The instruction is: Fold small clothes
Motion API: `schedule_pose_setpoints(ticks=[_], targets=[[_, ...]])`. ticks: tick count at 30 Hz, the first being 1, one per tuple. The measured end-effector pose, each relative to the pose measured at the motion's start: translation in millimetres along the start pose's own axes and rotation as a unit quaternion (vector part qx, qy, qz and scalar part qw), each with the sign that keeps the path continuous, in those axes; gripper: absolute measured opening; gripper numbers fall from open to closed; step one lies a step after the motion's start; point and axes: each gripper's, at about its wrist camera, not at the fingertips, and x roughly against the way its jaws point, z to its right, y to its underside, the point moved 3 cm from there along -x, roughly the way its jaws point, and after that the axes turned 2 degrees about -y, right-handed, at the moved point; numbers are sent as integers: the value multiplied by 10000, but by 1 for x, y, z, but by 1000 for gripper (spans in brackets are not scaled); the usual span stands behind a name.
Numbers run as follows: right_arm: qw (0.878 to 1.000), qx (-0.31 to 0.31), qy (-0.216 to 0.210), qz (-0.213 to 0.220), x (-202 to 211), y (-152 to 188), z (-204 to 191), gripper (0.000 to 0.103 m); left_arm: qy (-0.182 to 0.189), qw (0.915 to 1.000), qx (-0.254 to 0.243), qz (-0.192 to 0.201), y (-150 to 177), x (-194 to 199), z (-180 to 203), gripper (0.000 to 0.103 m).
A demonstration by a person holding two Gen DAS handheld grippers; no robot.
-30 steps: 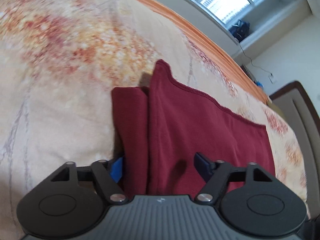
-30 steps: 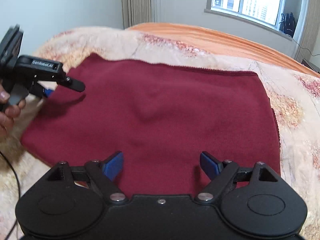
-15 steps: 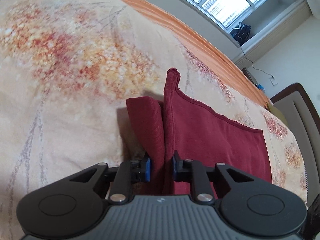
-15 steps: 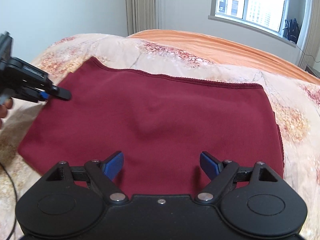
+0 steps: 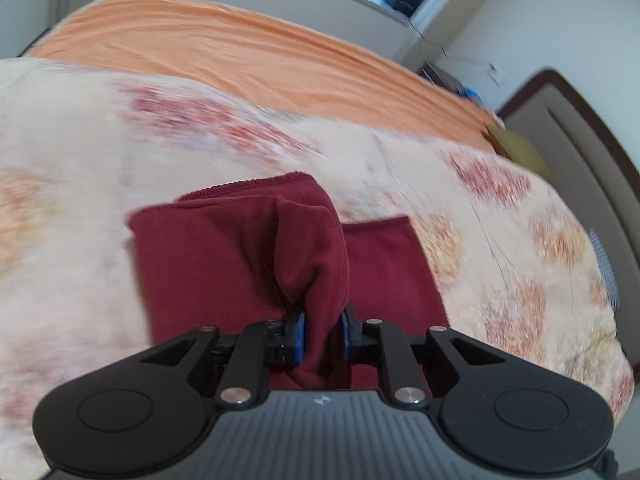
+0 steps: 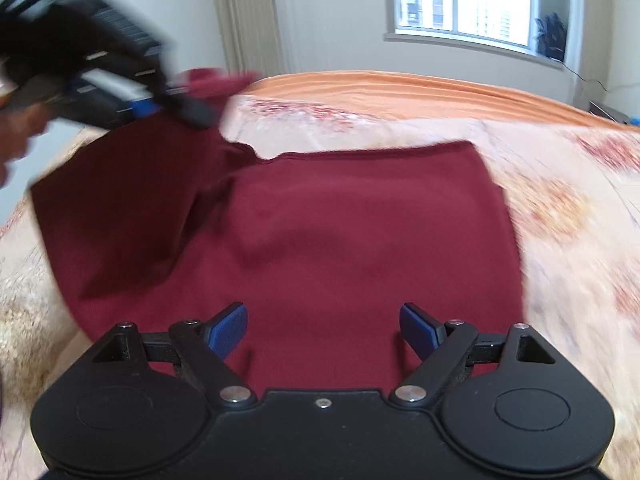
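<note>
In the left wrist view, the left gripper (image 5: 322, 334) is clamped on a bunched fold of the dark red garment (image 5: 240, 264), its blue pads (image 5: 298, 336) pressing the cloth from both sides. The pinched fabric rises as a rounded hump over the part of the garment that lies flat on the bed. Beyond it spreads the floral bedspread (image 5: 520, 248), then an orange sheet (image 5: 240, 52) at the far edge, with a padded headboard (image 5: 580, 152) to the right.

In the right wrist view, the right gripper (image 6: 324, 326) hangs just above the near edge of the garment (image 6: 360, 240), its fingers spread wide and gripping nothing; whether they touch the cloth cannot be told. The garment lies mostly flat across the bedspread (image 6: 560, 220), while its left corner is lifted, drawn up by the blurred left gripper (image 6: 188, 108) at upper left. Farther off are the orange sheet (image 6: 440, 88), a curtain (image 6: 248, 16) and a window (image 6: 460, 0).
</note>
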Motion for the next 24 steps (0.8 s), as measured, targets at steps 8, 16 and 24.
schedule_pose_setpoints(ticks=[8, 16, 24], targets=[[9978, -479, -447, 59, 32, 23, 44, 85, -403, 9976, -163, -532, 17, -69, 55, 30], [9741, -1405, -1757, 210, 18, 16, 38, 88, -146, 9960, 257, -843, 0, -66, 46, 39], [9146, -3156, -2509, 311, 13, 16, 89, 88, 259, 9995, 179, 99, 6, 14, 28, 75]])
